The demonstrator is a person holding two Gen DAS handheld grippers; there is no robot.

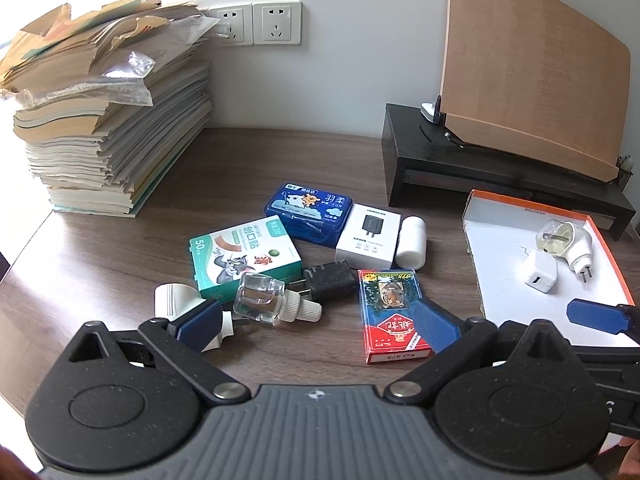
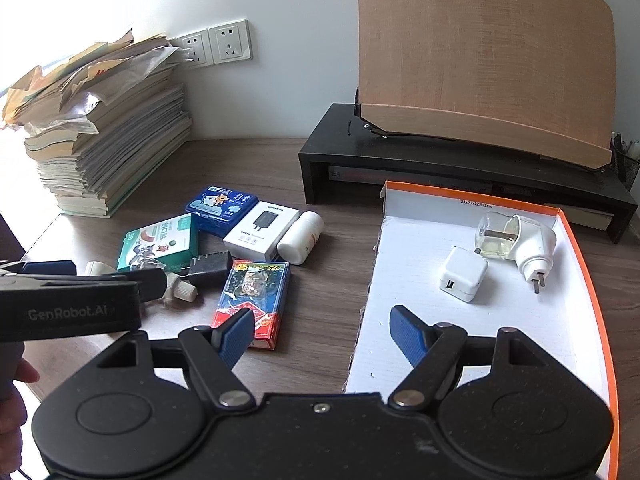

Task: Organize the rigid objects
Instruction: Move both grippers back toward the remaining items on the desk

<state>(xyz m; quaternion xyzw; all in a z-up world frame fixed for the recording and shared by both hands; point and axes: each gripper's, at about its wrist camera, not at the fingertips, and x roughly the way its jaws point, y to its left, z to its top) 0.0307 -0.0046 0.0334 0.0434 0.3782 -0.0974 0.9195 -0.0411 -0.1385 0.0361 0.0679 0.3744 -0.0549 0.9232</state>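
Note:
Small objects lie clustered on the wooden desk: a green plaster box (image 1: 244, 258), a blue tin (image 1: 309, 209), a white charger box (image 1: 369, 236), a white bottle (image 1: 411, 242), a black plug adapter (image 1: 329, 282), a clear refill bottle (image 1: 264, 294), a white plug-in piece (image 1: 176, 300) and a red card pack (image 1: 394, 316). My left gripper (image 1: 316, 322) is open, low over the clear bottle and card pack. My right gripper (image 2: 322, 334) is open at the left edge of the white box lid (image 2: 400, 264), which holds a white USB charger (image 2: 464, 274) and a plug-in vaporizer (image 2: 516, 246).
A tall stack of books and papers (image 1: 108, 120) stands at the back left under two wall sockets (image 1: 256, 24). A black riser (image 1: 480, 172) with a wooden board (image 1: 532, 64) stands at the back right.

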